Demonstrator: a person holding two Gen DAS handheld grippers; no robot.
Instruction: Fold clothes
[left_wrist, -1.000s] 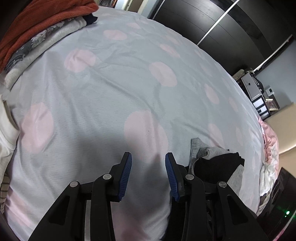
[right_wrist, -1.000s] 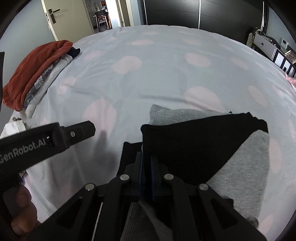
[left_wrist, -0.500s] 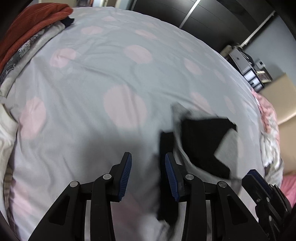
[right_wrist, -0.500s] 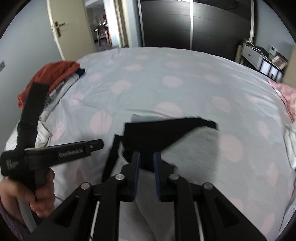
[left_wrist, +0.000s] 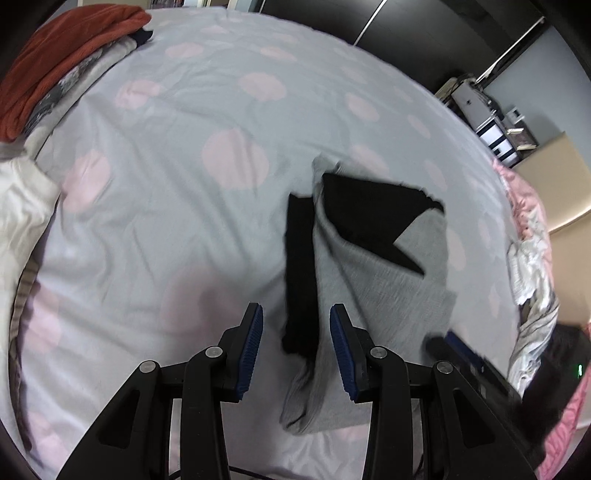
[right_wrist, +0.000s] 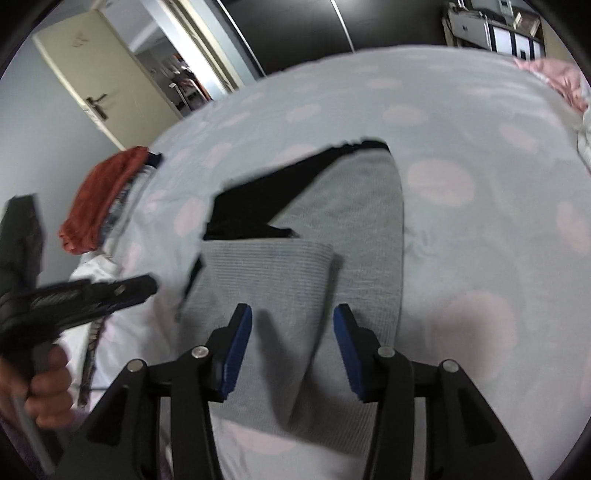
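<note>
Both pairs of blue-padded fingers stand apart with nothing pinched between them. On the right gripper (right_wrist: 291, 332) the jaws are opening, and the pads (right_wrist: 236, 347) hang above the near grey fold of the garment without pressing it. The left gripper (left_wrist: 295, 343) has its jaws partly spread, and a black strip of the same cloth shows in the gap below them, not gripped. The grey and black garment (left_wrist: 373, 254) lies partly folded on the bed (left_wrist: 166, 206), toward the near right part of the spotted cover; its black panel ends in a slanted edge across the grey, and one narrow black band runs down its left side. In the right wrist view the grey fold's far edge lies straight across, with a black layer (right_wrist: 258, 206) beyond it. Left of the garment the cover is bare and broad, creased lightly, right out to the stack of folded clothes (left_wrist: 62, 62) topped in rust red at the far left corner. Rumpled pink and white bedding (left_wrist: 532, 236) crowds the right edge. A hand (right_wrist: 48, 387) grips the left tool's handle at the bed's near left side.
</note>
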